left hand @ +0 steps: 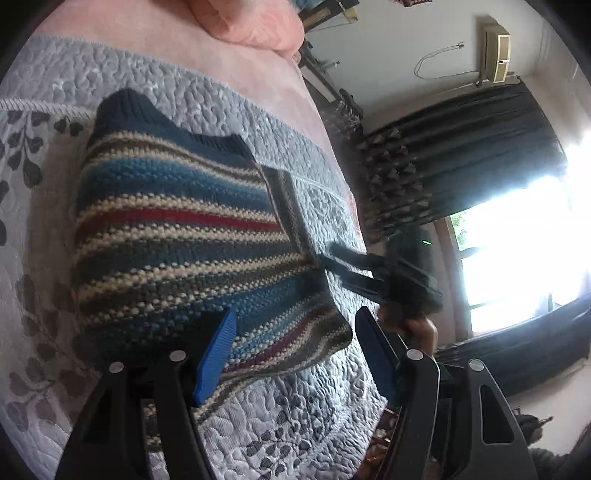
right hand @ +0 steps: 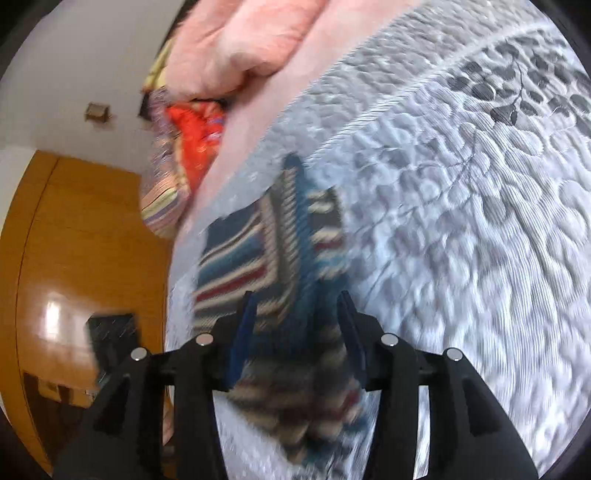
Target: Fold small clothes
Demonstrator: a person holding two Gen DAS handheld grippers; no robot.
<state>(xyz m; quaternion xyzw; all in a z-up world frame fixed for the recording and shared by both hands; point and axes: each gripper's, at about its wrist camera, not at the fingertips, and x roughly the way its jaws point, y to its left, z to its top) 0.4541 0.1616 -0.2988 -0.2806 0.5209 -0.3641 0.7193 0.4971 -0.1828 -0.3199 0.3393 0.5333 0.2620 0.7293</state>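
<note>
A striped knit sweater (left hand: 177, 236) in blue, cream, red and grey lies folded on a grey quilted bedspread (left hand: 280, 413). My left gripper (left hand: 295, 350) hovers open over the sweater's near corner, with a blue pad on either side and nothing held. In the left wrist view, my right gripper (left hand: 332, 267) reaches in from the right, its dark fingers at the sweater's right edge by a folded strip. In the blurred right wrist view, the right gripper (right hand: 297, 328) is open, with the sweater (right hand: 236, 258) spread under and between its fingers.
A pink blanket (left hand: 255, 26) is piled at the head of the bed. An orange and striped bundle (right hand: 184, 155) lies at the bed's edge beside a wooden wardrobe (right hand: 81, 236). Dark curtains (left hand: 465, 155) and a bright window (left hand: 524, 251) are on the right.
</note>
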